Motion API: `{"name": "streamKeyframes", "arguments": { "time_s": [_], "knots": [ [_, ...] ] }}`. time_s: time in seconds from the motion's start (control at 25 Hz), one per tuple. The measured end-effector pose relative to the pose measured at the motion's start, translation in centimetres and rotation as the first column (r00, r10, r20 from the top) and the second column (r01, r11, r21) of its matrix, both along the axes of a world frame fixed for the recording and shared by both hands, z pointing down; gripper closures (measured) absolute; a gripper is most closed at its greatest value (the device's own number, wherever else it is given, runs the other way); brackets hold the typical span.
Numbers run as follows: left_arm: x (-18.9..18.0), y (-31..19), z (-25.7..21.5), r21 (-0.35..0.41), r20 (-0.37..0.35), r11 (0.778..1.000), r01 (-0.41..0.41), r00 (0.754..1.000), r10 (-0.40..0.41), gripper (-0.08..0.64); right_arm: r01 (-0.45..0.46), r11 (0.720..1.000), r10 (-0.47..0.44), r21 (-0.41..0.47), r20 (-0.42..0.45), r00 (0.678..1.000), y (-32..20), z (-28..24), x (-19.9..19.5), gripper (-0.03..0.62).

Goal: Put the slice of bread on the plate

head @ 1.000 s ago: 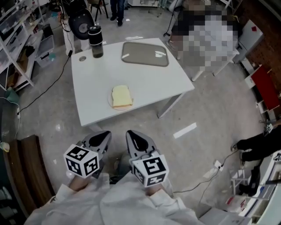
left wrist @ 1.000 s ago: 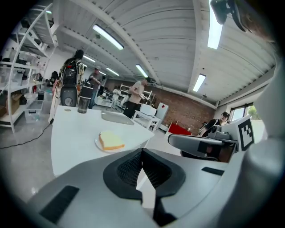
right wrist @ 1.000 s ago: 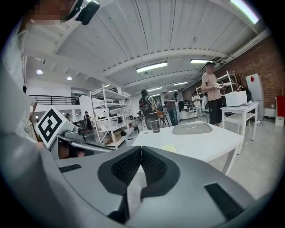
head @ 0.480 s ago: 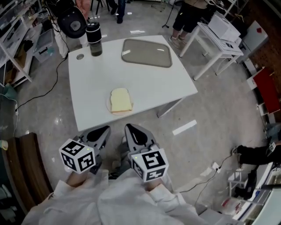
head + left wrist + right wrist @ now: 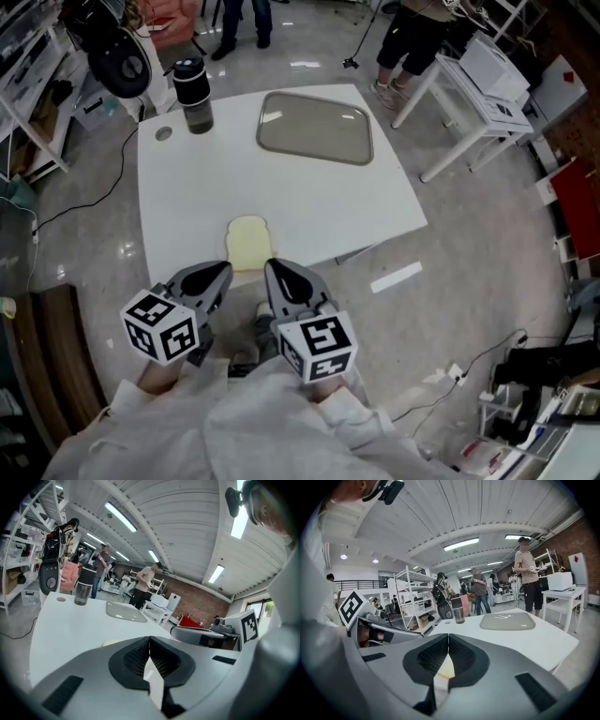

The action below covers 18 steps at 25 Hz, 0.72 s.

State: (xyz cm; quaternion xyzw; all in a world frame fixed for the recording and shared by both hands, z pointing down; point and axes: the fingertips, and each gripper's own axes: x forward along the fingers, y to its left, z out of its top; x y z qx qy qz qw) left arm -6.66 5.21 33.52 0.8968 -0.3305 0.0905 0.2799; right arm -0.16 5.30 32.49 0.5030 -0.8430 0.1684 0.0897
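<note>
our left claw (image 5: 149,639) has its jaws pressed together on nothing, and our right claw (image 5: 448,636) is closed the same way and empty, both held close to our body on the near side of the tabletop (image 5: 309,206) and touching nothing. the slice of bread (image 5: 247,240) lies at the tabletop's near edge, just beyond the two claws, on what looks to us like a pale plate (image 5: 227,248) that barely shows against the white top. we judge the task done, or all but done.

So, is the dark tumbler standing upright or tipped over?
Upright: the tumbler stands on its base on the white table, lid at the top.
</note>
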Motion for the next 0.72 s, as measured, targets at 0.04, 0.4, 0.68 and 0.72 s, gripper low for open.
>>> {"name": "streamKeyframes", "arguments": {
  "time_s": [0.04,0.4,0.68,0.72],
  "knots": [
    [0.2,-0.8,0.1,-0.006,0.006,1.0,0.009,1.0,-0.009,0.551,0.007,1.0,-0.007,-0.003,0.002,1.0,-0.9,0.1,0.3,0.578],
    [2.3,-6.3,1.7,-0.042,0.03,0.997,0.071,0.997,-0.07,0.551,0.083,0.996,-0.082,-0.038,0.017,0.996,-6.4,1.6,1.4,0.578],
    [2.6,-8.5,2.4,-0.062,0.044,0.989,0.133,0.99,-0.131,0.551,0.183,0.981,-0.182,-0.069,0.02,0.983,-7.7,2.7,0.2,0.578],
    [2.5,-8.6,2.4,-0.062,0.044,0.988,0.14,0.989,-0.138,0.551,0.188,0.98,-0.187,-0.071,0.023,0.982,-7.8,2.7,0.2,0.578]
  ]
}}
